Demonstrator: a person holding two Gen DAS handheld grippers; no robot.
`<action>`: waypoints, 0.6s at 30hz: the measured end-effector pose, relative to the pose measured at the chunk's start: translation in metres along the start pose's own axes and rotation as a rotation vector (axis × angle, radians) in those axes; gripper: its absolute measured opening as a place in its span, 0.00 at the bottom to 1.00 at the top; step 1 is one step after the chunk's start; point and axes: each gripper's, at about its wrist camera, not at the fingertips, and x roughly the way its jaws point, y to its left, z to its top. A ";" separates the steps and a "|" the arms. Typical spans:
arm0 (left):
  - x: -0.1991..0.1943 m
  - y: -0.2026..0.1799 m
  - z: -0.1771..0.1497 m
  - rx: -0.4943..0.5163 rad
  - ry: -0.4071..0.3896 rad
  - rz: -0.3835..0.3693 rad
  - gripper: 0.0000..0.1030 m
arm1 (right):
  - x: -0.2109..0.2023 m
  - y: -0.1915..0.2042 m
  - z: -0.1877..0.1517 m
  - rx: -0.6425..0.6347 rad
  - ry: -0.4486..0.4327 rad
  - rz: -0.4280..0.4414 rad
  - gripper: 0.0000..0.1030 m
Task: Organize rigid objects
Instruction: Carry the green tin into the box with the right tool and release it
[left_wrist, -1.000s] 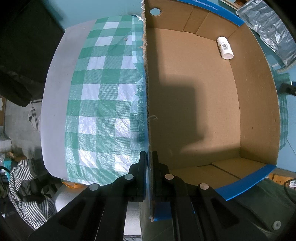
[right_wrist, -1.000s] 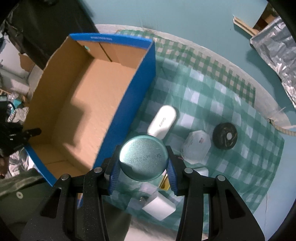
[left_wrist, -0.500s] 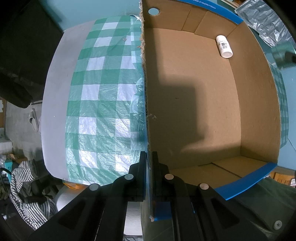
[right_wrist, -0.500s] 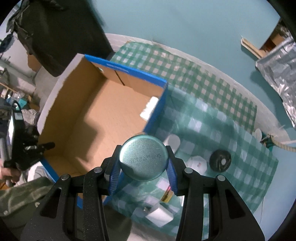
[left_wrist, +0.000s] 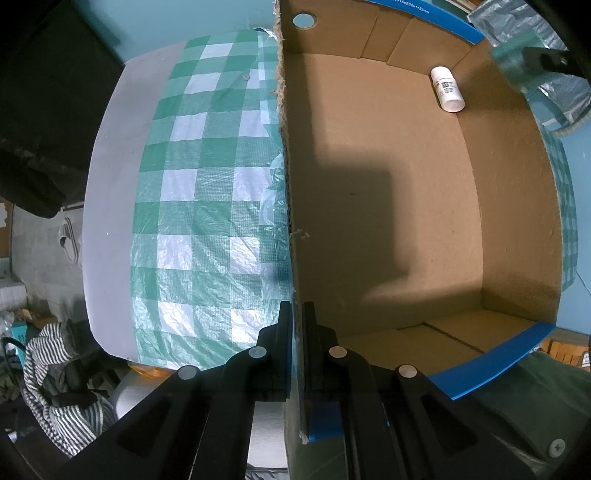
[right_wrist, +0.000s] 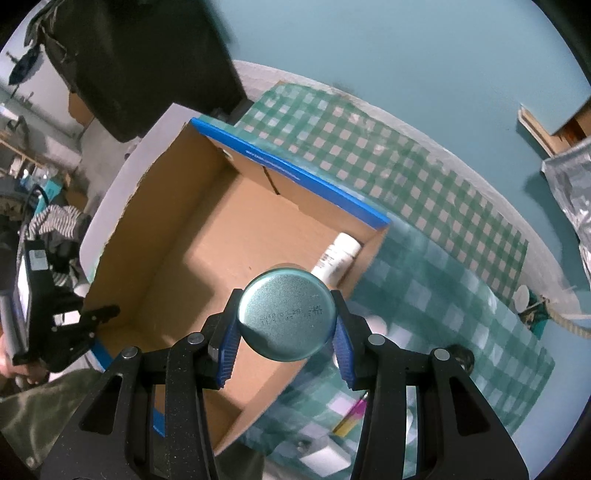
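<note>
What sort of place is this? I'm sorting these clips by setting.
Likely a cluttered home or workshop room, not a lab: a table under a green checked plastic cloth, striped clothing heaped on the floor, and a cardboard box used for sorting odds and ends.

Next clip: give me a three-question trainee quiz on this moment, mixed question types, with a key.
1. True or false: the left tongs are clamped on the side wall of the cardboard box.
2. What do the right tongs hold? A) a white bottle B) a round teal tin C) a pencil
3. Fill in: the only thing lying inside the box is a white ____, near a far corner.

Key
1. True. The fingers pinch the torn wall edge.
2. B. The round teal tin sits between the blue pads, above the box's right wall.
3. Bottle. The white bottle lies on its side on the box floor.
</note>
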 end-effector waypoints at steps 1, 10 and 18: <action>0.000 0.000 0.000 0.000 0.000 0.000 0.04 | 0.004 0.001 0.002 -0.004 0.006 0.000 0.42; 0.000 -0.003 0.001 0.002 0.005 0.003 0.04 | 0.041 0.009 0.018 -0.024 0.069 0.002 0.42; -0.001 -0.004 0.002 0.005 0.006 0.004 0.04 | 0.074 0.009 0.027 -0.009 0.108 0.002 0.42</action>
